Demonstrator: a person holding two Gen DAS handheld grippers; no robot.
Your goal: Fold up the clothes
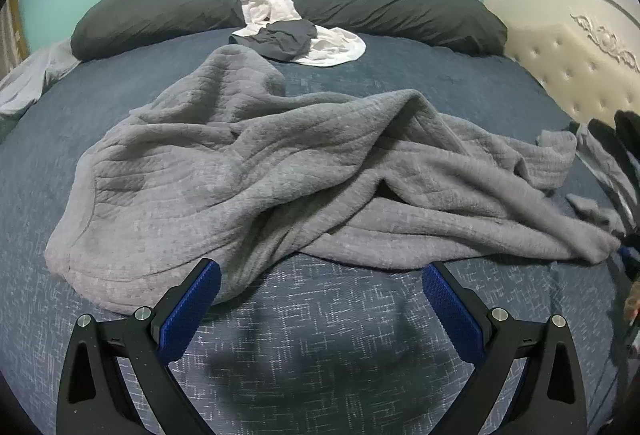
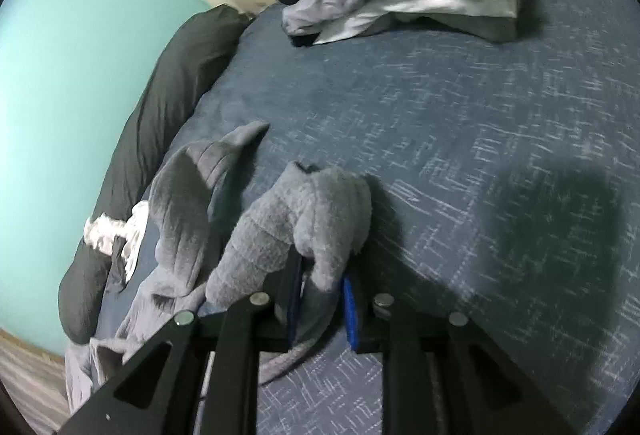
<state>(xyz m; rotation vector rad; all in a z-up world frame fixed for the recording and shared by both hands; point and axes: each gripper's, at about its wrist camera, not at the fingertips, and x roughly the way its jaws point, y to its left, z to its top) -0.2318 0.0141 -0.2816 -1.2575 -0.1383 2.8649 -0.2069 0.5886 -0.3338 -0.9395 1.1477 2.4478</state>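
Grey fleece garment [image 1: 248, 171], soft and bulky, lies rumpled on the bed [image 1: 360, 323]; right gripper [image 2: 320, 287] pinches its edge, left gripper [image 1: 320, 295] gapes empty.

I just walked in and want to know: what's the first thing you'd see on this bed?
A big fluffy grey garment sprawls crumpled across the middle of the blue bedspread. The right gripper is shut on one end of it, while the left gripper waits open just in front. Behind, a white and dark clothes pile leans on a long black pillow.
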